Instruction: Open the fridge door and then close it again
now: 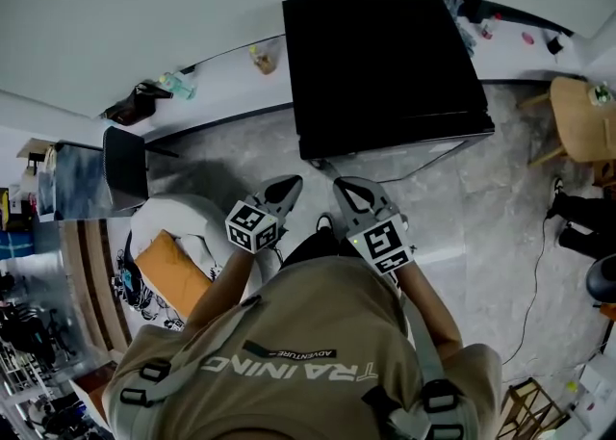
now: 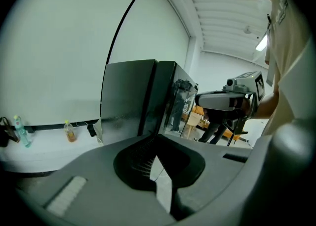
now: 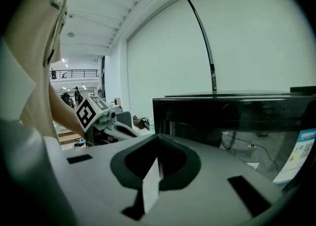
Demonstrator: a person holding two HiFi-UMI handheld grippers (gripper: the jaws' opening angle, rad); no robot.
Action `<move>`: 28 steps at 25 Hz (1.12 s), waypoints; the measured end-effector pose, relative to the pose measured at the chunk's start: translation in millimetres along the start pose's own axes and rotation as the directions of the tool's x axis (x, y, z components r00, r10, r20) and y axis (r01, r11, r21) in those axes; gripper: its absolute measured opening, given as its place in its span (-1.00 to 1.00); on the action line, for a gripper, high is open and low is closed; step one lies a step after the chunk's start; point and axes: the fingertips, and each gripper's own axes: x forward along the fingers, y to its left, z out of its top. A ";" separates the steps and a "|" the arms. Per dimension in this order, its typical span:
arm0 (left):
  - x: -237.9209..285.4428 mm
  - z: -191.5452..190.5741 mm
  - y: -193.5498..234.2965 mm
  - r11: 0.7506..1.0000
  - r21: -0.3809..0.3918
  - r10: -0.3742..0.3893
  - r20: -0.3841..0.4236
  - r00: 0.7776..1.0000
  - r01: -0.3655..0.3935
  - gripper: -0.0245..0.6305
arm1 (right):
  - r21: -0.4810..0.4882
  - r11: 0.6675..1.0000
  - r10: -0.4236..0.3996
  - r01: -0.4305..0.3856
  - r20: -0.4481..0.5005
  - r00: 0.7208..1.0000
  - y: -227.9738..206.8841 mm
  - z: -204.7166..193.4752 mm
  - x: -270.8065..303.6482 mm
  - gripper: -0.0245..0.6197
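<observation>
The black fridge (image 1: 385,63) stands against the white wall, seen from above, and its glass door (image 1: 395,144) faces me and looks closed. My left gripper (image 1: 292,181) and right gripper (image 1: 342,184) hover side by side just in front of the door, a short gap away from it. In the left gripper view the jaws meet with nothing between them, with the fridge (image 2: 143,96) ahead and the right gripper (image 2: 232,99) beside it. The right gripper view likewise shows shut, empty jaws, the fridge (image 3: 232,116) ahead and the left gripper (image 3: 106,121) at the left.
A white ledge (image 1: 221,77) along the wall carries two bottles (image 1: 262,60) and a dark bag (image 1: 135,101). A black chair (image 1: 125,167) and a white cushion (image 1: 168,236) sit at the left. A wooden seat (image 1: 582,120) stands at the right, and a cable (image 1: 534,274) crosses the floor.
</observation>
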 end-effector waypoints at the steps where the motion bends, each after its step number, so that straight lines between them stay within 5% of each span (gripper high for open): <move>1: 1.8 -2.0 0.9 1.000 0.003 -0.007 -0.003 1.000 0.007 -0.93 | -0.001 1.000 -0.006 0.006 -0.005 1.000 0.4 0.9 0.7 -0.94; 13: 32.1 -22.7 11.0 0.993 -0.023 -0.118 -0.048 0.992 0.117 -0.92 | 0.026 0.996 -0.079 0.081 -0.059 0.995 6.8 -5.7 4.2 -0.93; 16: 38.9 -27.8 11.9 0.989 -0.032 -0.144 -0.061 0.988 0.143 -0.66 | 0.011 0.994 -0.104 0.105 -0.064 0.993 6.7 -4.2 4.6 -0.94; 21: 49.3 -32.2 1.6 0.979 -0.004 -0.203 -0.086 0.975 0.204 -0.62 | 0.012 0.990 -0.137 0.138 -0.072 0.988 4.0 -5.8 2.5 -0.94; 28: 62.2 -31.1 3.0 0.981 -0.008 -0.194 -0.085 0.977 0.195 -0.63 | 0.035 0.986 -0.161 0.164 -0.077 0.984 5.3 -9.9 -3.3 -0.94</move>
